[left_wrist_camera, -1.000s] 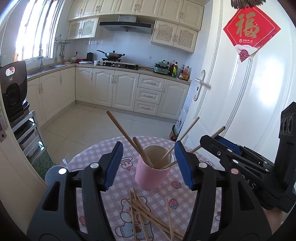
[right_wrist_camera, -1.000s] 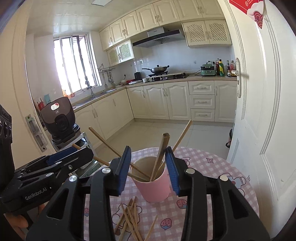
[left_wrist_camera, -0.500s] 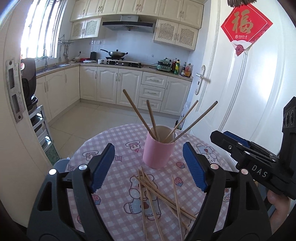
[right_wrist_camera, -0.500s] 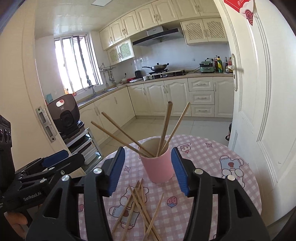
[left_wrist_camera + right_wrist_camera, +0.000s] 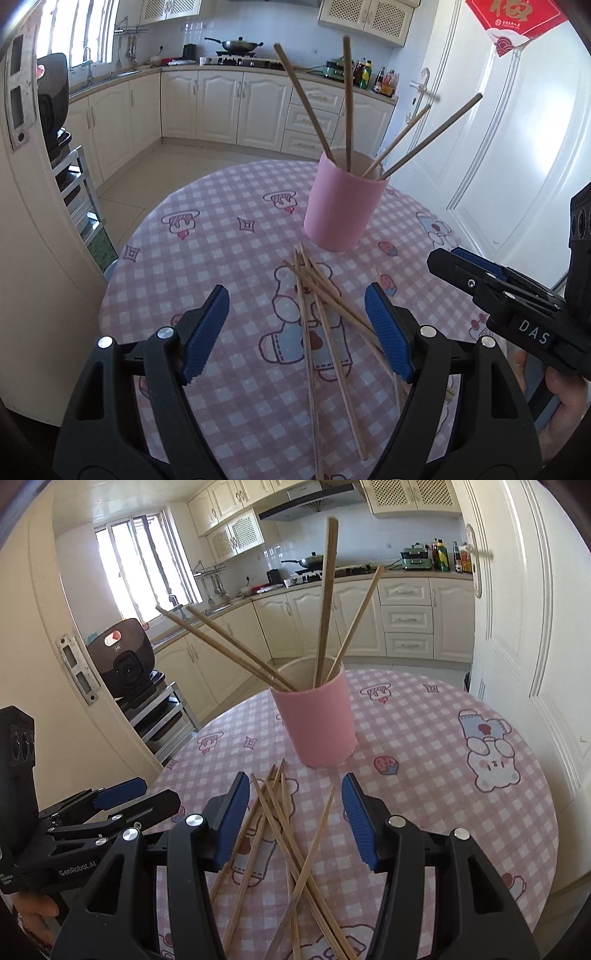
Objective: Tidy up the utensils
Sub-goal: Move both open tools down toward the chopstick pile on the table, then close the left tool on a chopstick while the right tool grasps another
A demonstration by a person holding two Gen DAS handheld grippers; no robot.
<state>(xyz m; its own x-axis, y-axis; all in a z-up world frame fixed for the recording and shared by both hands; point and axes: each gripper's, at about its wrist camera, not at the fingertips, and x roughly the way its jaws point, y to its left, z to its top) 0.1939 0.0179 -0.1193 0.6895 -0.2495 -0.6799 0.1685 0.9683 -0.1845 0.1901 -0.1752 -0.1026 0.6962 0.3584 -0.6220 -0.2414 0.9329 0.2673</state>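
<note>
A round tabletop (image 5: 207,266) with a pink checked cloth printed with cartoon bears stands in a cream kitchen. In the left wrist view, the left tongs (image 5: 297,328) fill the bottom of the frame, spread wide, blue pads (image 5: 207,332) well apart and gripping nothing. Between the pads, from the middle of the frame toward 6 o'clock, lies a loose pile of wooden chopsticks (image 5: 317,317), crossed over one another on the cloth; the tongs hang above them, and contact cannot be told. Beyond the pile, toward 12 o'clock, a pink cup (image 5: 341,210) stands upright on the tabletop, holding four chopsticks (image 5: 347,99) that fan out above its rim. At 3 o'clock the right tongs (image 5: 480,273) show side-on, too edge-on here to judge their gap. In the right wrist view, the right tongs (image 5: 293,819) are also open wide and empty, poised over the same loose pile of wooden chopsticks (image 5: 284,834), which runs toward 6 o'clock. The pink cup (image 5: 317,723) sits just past the pile at 12 o'clock. The left tongs (image 5: 125,801) appear at 8 o'clock, held in a hand (image 5: 33,912).
</note>
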